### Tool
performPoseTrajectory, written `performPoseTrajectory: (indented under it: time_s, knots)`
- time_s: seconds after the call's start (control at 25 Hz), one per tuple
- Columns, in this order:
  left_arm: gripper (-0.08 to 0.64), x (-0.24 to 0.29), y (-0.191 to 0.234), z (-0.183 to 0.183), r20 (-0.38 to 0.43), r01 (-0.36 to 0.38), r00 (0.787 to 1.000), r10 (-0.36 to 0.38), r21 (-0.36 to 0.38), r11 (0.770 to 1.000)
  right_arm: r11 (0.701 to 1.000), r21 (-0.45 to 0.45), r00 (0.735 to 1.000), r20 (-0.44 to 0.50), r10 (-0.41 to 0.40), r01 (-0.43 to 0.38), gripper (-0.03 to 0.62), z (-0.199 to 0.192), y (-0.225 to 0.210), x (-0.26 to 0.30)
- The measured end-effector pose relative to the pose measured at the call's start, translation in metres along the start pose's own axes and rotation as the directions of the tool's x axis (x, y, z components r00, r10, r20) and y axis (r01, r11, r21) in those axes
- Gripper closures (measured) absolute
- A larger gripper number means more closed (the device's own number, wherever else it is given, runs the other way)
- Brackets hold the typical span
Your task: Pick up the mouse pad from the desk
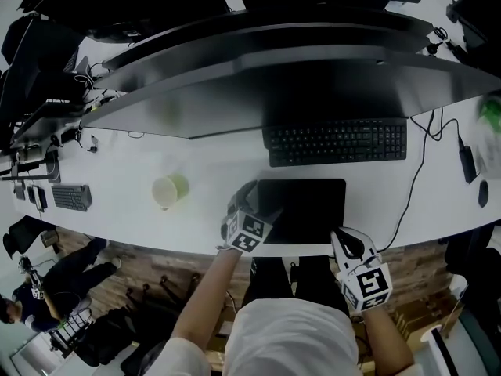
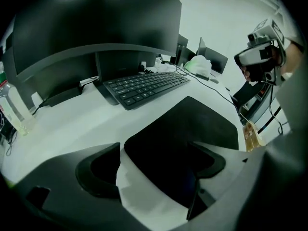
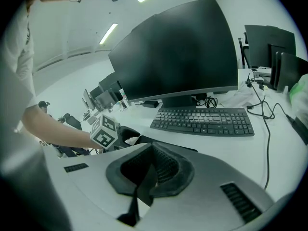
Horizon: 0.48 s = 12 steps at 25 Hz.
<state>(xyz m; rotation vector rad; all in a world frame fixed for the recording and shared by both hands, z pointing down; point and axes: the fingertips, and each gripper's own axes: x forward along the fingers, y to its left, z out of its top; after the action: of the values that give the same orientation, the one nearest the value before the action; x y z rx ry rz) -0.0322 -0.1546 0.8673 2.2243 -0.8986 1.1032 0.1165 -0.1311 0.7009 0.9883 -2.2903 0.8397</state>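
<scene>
No lettering is legible; the keyboard [image 1: 337, 142] keys blur out.

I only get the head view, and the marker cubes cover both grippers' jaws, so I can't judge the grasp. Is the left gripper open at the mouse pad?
Observer: Yes. The left gripper view shows the left gripper with jaws wide apart and a corner of the mouse pad between them, not pressed.
Operator: And the right one?
Observer: The right gripper view shows the right gripper with jaws together and nothing between them.
Operator: Is the pad lifted yet?
Observer: No. In the left gripper view it lies flat on the desk.
</scene>
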Motion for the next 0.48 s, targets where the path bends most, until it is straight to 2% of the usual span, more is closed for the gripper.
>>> performPoseTrajectory:
  time_s: [0.12, 0.48]
  knots:
    - [0.109, 0.0019, -0.0052, -0.0027, -0.018, -0.019, 1.0, 0.02, 0.036, 0.999, 1.0, 0.003, 1.0, -0.007, 0.002, -0.002, 0.581, -0.0039, 0.0024, 0.0012]
    - [0.169, 0.0017, -0.0108, -0.004, -0.019, -0.022, 1.0, 0.023, 0.031, 0.999, 1.0, 0.006, 1.0, -0.014, 0.005, -0.005, 0.581, -0.0093, 0.0062, 0.0012]
